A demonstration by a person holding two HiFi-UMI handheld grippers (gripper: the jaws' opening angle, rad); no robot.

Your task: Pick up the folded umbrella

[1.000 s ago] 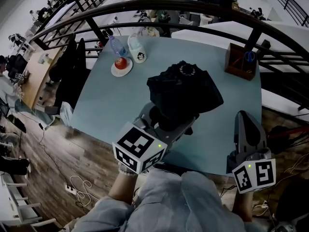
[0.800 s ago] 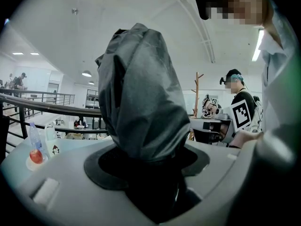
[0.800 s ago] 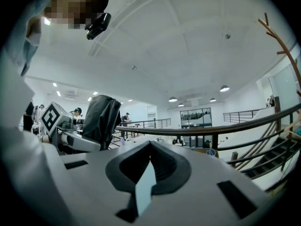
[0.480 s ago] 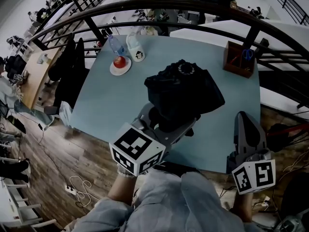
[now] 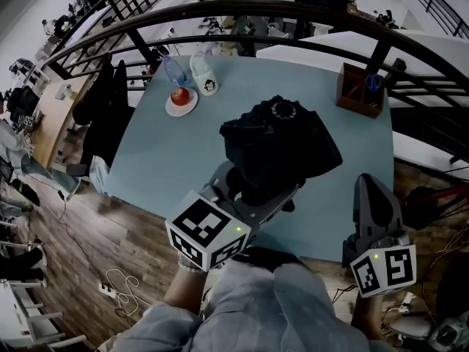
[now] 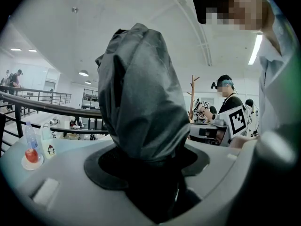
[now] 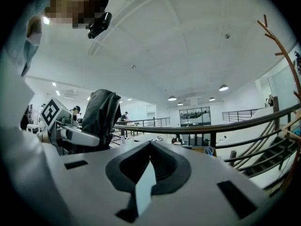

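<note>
A: Layout, big to small?

B: Table (image 5: 165,160), light blue, lies below and ahead of both sets of fingers. Folded umbrella (image 5: 282,141) is a black bundle held in the L gripper (image 5: 258,184). The fingers are clamped on its lower end, and the canopy sticks out past the fingertips.

A: Long axis?

B: Runs along the L fingers and out from the tips. The L gripper view looks toward the ceiling, so the axis is approx. upright, with the cap end furthest from the fingers. Looks clear of the table, but that's a judgement since no contact line is visible.

A: R side?

B: R gripper (image 5: 372,189) has its fingers together w/ nothing between. The umbrella sits to the left of them, apart. L is the hand on it, and R seems spare.

A: Status?

B: Pick-up looks done or nearly so. Risk: slack fabric and a top-heavy bundle could tilt in the fingers.

A: Small stuff?

B: Wooden box (image 5: 359,90) is beyond the R fingertips. Plate w/ apple (image 5: 180,101), bottle (image 5: 172,70) and mug (image 5: 205,75) are beyond and left of the L fingertips. All are well apart from the umbrella.
</note>
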